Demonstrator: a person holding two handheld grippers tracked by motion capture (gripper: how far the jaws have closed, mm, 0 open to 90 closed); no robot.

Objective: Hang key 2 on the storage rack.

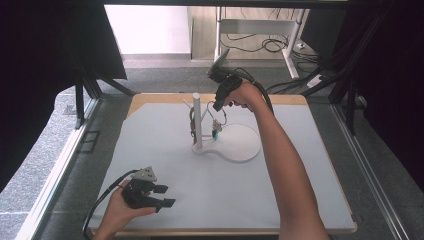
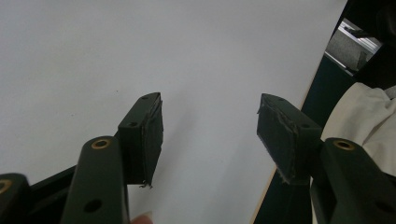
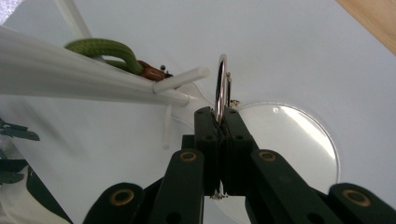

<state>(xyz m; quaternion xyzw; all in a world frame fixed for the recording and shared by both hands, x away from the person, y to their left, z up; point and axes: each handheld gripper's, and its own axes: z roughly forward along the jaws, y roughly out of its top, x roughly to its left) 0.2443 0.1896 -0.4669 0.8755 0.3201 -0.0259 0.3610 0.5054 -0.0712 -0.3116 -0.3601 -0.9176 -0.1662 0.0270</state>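
Note:
A white stand with an upright post [image 1: 197, 120] rises from a round white base [image 1: 242, 145] at the table's middle. My right gripper [image 1: 218, 105] reaches in from above, just right of the post. It is shut on a thin metal ring [image 3: 222, 79], and small charms [image 1: 216, 130] dangle below the ring. In the right gripper view the ring stands beside a short white peg [image 3: 182, 79] on the post [image 3: 84, 84]. A green cord loop [image 3: 100, 48] with a brown piece hangs on the post's other side. My left gripper [image 1: 164, 196] rests low at the front left, open and holding nothing [image 2: 210, 126].
The white mat [image 1: 280, 185] covers most of the wooden table [image 1: 150, 98]. In the left gripper view the table's edge [image 2: 285, 154] and the person's pale clothing [image 2: 359, 116] lie to the right. Cables and desk legs stand on the floor beyond the far edge.

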